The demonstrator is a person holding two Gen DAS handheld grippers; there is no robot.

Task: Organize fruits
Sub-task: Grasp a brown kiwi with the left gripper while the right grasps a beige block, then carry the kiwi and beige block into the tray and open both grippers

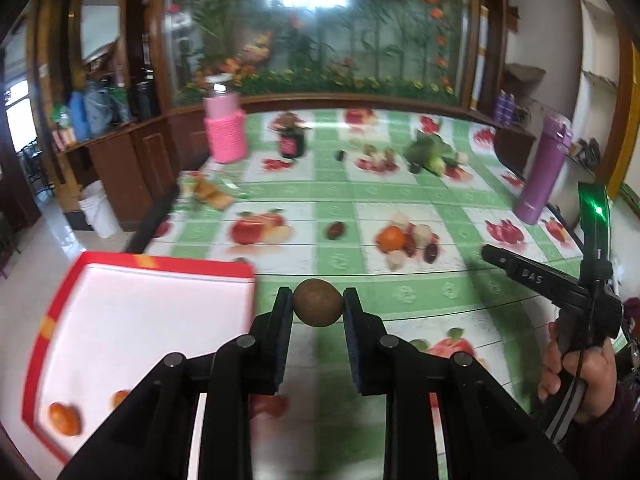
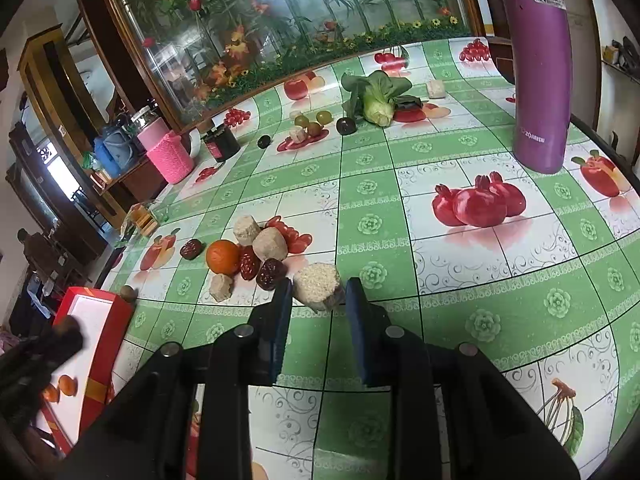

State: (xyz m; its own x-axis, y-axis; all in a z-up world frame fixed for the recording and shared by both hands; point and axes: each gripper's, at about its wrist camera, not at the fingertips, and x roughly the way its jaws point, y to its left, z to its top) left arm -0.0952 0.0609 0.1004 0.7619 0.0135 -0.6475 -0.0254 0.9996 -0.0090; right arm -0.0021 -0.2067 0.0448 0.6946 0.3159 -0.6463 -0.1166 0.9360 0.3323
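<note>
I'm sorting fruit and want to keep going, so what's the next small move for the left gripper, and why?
Probably carry the brown ball left over the red box and let go. The left gripper is shut on it above the tablecloth, and oranges already lie inside that box.

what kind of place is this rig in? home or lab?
Most likely a home dining or living room, not a lab. A fruit-print oilcloth covers the table, a purple thermos and a pink-sleeved jar stand on it, and a wood-framed glass panel with a flower mural sits behind.
</note>
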